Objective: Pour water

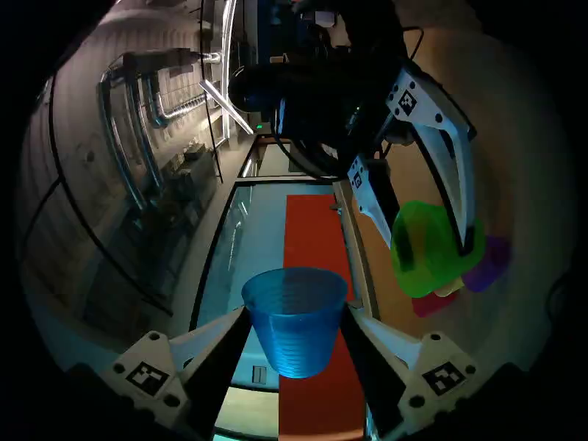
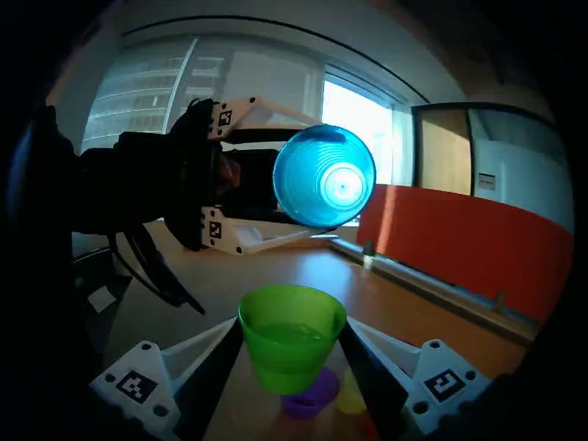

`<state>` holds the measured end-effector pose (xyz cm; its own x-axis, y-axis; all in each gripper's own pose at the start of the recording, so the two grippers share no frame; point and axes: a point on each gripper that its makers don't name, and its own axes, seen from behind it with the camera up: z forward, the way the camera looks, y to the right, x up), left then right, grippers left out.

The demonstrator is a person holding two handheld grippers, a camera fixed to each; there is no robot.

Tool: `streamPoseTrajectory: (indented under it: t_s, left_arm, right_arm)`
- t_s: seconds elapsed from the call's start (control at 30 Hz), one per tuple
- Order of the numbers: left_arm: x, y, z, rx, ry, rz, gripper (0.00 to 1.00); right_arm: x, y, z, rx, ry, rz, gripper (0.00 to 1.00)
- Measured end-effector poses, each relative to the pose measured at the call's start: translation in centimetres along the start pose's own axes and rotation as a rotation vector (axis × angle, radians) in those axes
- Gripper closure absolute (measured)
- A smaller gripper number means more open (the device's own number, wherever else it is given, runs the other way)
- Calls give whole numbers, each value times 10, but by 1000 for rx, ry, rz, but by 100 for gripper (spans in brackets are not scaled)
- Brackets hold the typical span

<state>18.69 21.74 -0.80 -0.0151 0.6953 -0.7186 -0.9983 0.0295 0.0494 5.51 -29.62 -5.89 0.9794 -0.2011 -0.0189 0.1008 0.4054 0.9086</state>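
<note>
We see the chief risk in the translucent blue plastic cup (image 1: 296, 331). The left gripper (image 1: 296, 314) pinches it between both fingers and holds it on its side in the air, so any water in it would run out at the rim. In the right gripper view it hangs above and beyond the translucent green plastic cup (image 2: 292, 342), and we cannot tell whether a stream would land inside. The right gripper (image 2: 292, 325) pinches the green cup upright, with what looks like water in it; a harder squeeze could buckle its thin walls and slop water over. Just below it a small purple cup (image 2: 312, 393) and a small yellow cup (image 2: 351, 393) stand on the wooden table (image 2: 294, 272), liable to be knocked if the green cup comes down. An orange-red partition panel (image 2: 470, 235) bounds the table's far edge, and nothing lies between the two held cups.
</note>
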Motion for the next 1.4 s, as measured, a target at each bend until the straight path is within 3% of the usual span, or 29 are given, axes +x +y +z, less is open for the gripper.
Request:
streamPoseTrajectory:
  t_s: [0.57, 0.83, 1.1, 1.4]
  left_arm:
    - [1, 1, -2, 2, -3, -14, 17]
    - [-1, 3, -4, 2, -11, -45, 17]
    - [-5, 6, -6, 7, -28, -128, 17]
    - [-12, 2, -9, 24, -42, -297, 17]
  right_arm:
    - [0, -1, 0, -2, 0, 1, 10]
    - [1, -1, 0, -4, -1, 0, 10]
    - [2, 0, 0, -8, 1, -1, 10]
    - [4, -1, -2, -13, 5, -1, 10]
